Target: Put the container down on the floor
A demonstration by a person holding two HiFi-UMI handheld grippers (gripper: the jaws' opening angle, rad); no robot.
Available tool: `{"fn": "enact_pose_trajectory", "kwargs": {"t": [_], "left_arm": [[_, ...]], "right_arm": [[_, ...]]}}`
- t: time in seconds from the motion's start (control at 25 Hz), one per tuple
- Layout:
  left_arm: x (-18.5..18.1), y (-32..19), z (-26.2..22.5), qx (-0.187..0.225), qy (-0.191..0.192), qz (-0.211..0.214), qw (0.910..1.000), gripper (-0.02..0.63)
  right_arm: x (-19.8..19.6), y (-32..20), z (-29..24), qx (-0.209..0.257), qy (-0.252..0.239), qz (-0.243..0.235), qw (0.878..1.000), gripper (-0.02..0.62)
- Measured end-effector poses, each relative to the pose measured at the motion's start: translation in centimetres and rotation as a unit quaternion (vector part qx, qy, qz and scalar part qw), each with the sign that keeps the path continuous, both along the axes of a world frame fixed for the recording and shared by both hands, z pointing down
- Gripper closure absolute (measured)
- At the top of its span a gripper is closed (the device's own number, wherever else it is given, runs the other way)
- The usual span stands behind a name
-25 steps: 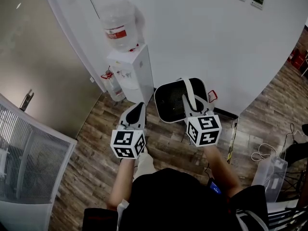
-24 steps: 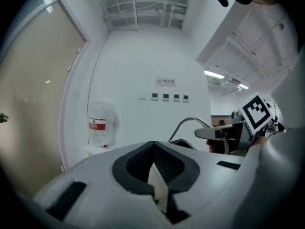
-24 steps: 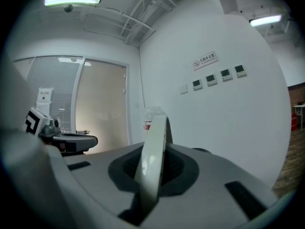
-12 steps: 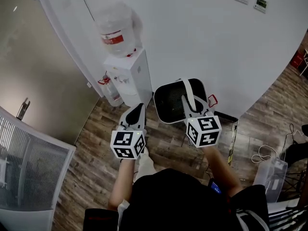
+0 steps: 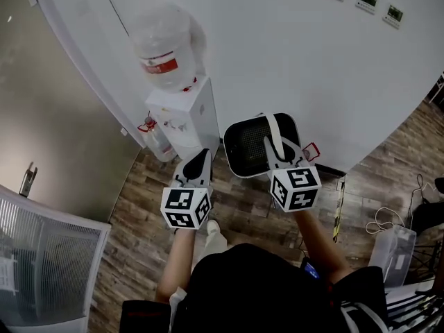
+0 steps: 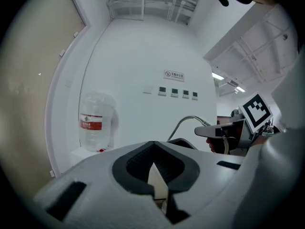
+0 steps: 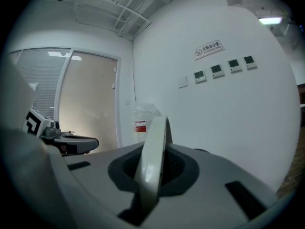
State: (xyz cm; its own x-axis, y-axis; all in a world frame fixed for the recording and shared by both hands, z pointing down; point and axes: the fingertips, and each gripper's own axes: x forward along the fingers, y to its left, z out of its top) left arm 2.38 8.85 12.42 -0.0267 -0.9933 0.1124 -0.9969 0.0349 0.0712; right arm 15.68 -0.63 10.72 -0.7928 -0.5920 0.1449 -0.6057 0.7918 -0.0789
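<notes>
The container is a black mesh bin with a white rim and a white arched handle. It hangs above the wooden floor near the wall. My right gripper is shut on that handle, and the white band runs up between its jaws in the right gripper view. My left gripper hovers to the left of the bin, apart from it, jaws together with nothing in them. From the left gripper view, its closed tip points toward the wall, with the right gripper and the handle at the right.
A white water dispenser with a clear bottle stands against the curved white wall, just left of the bin. A glass partition is at the left. Cables and a clear box lie on the floor at the right.
Both grippers and the bin keep their places in the view. The surroundings have slid a little, with the dispenser now slightly nearer the left gripper.
</notes>
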Motion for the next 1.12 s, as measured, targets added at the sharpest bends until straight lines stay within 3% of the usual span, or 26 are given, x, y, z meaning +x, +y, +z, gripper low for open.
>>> {"fn": "enact_pose_trajectory", "kwargs": {"t": [0.52, 1.12], "left_arm": [[-11.8, -8.4, -0.5, -0.011, 0.013, 0.061, 0.9980, 0.589], [-17.3, -12.4, 1.2, -0.016, 0.033, 0.115, 0.9928, 0.589]], "right_arm": [[-10.1, -6.7, -0.4, -0.016, 0.006, 0.066, 0.998, 0.561], [-14.9, -9.5, 0.8, -0.022, 0.020, 0.121, 0.992, 0.561]]}}
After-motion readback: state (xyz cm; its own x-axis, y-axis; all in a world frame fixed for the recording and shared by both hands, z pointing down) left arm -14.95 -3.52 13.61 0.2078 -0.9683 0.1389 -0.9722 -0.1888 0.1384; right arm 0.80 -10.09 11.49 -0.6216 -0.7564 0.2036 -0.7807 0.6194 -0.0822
